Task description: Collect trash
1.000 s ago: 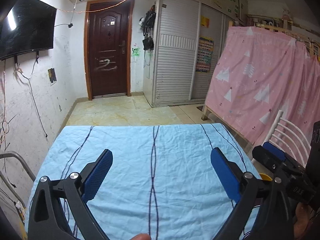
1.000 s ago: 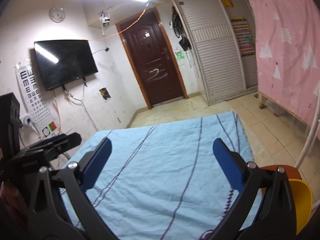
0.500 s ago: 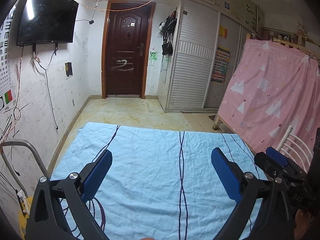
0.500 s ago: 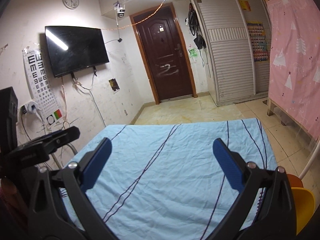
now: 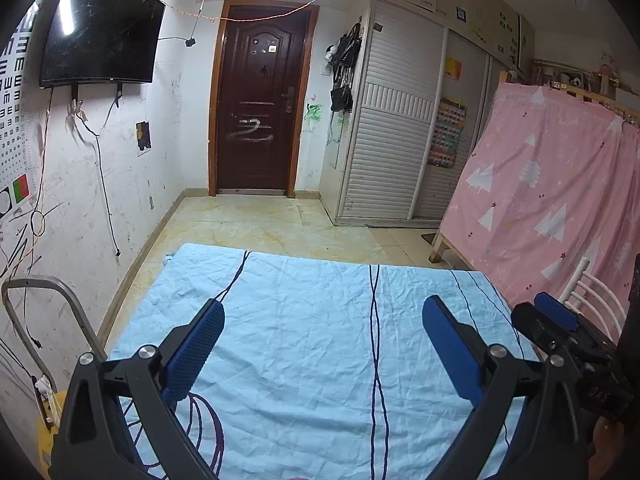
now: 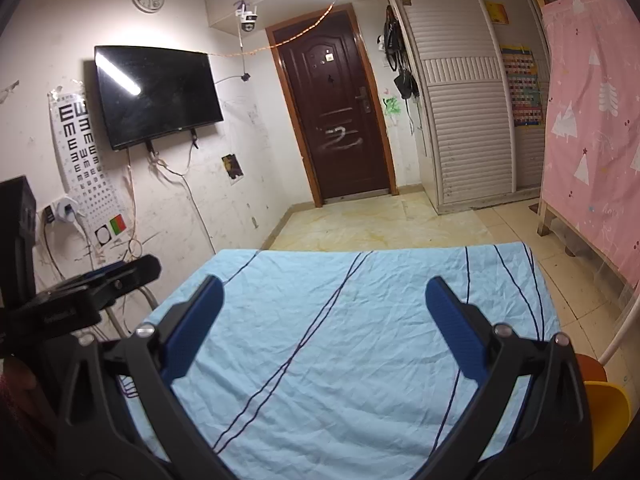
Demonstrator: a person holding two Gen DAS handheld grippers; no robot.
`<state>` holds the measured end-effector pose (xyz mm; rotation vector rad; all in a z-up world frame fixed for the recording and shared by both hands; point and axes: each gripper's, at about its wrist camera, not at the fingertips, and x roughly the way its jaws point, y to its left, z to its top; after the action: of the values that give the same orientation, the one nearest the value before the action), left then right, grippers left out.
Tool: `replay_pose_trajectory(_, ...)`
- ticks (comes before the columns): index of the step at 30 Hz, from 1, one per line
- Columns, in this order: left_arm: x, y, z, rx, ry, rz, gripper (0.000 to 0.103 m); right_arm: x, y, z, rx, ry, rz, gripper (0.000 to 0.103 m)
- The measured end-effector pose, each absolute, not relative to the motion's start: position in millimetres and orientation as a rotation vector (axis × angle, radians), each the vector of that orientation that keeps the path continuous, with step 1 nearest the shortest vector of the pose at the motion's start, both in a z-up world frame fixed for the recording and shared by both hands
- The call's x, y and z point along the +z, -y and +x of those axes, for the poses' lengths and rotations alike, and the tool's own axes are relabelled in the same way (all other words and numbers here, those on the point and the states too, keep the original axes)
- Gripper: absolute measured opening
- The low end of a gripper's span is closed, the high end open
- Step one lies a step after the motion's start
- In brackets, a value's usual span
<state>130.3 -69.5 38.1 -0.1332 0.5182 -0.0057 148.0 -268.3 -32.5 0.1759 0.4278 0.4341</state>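
My left gripper (image 5: 322, 312) is open and empty, held above a light blue cloth with dark lines (image 5: 320, 340) that covers a table. My right gripper (image 6: 324, 292) is open and empty above the same cloth (image 6: 360, 340). The right gripper shows at the right edge of the left wrist view (image 5: 560, 332). The left gripper shows at the left edge of the right wrist view (image 6: 100, 292). No piece of trash shows on the cloth in either view.
A yellow and orange container (image 6: 604, 400) sits low at the table's right side. A white metal rack (image 5: 596, 304) and a pink curtain (image 5: 560, 200) stand on the right. A metal frame (image 5: 40, 312) stands by the left wall. Tiled floor (image 5: 280, 228) leads to a door (image 5: 256, 96).
Both cameras have tilted up and pulled back; the cloth sits lower in view and more floor and wall show. Both grippers stay open.
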Motion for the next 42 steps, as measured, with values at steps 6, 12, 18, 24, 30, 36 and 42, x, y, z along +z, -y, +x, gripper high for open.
replay_pose_trajectory(6, 36, 72, 130, 0.002, -0.515, -0.127, 0.091, -33, 265, 149, 0.433, -0.431, 0.172, 0.097)
replay_pose_trajectory(12, 35, 72, 130, 0.002, -0.518, -0.132, 0.091, -34, 263, 149, 0.434, -0.432, 0.169, 0.097)
replay_pose_trajectory(18, 34, 72, 130, 0.003, -0.519, -0.134, 0.091, -34, 263, 149, 0.433, -0.433, 0.17, 0.097)
replay_pose_trajectory(24, 33, 71, 132, 0.003, -0.524, -0.136, 0.091, -34, 262, 150, 0.434, -0.433, 0.171, 0.097)
replay_pose_trajectory(30, 33, 71, 132, 0.005, -0.524, -0.136, 0.091, -34, 261, 149, 0.433, -0.433, 0.167, 0.097)
replay_pose_trajectory(36, 31, 71, 133, 0.005, -0.526, -0.134, 0.091, -37, 259, 149, 0.435, -0.435, 0.167, 0.097)
replay_pose_trajectory(42, 29, 70, 133, 0.01, -0.522, -0.133, 0.091, -42, 256, 150, 0.437, -0.44, 0.164, 0.097)
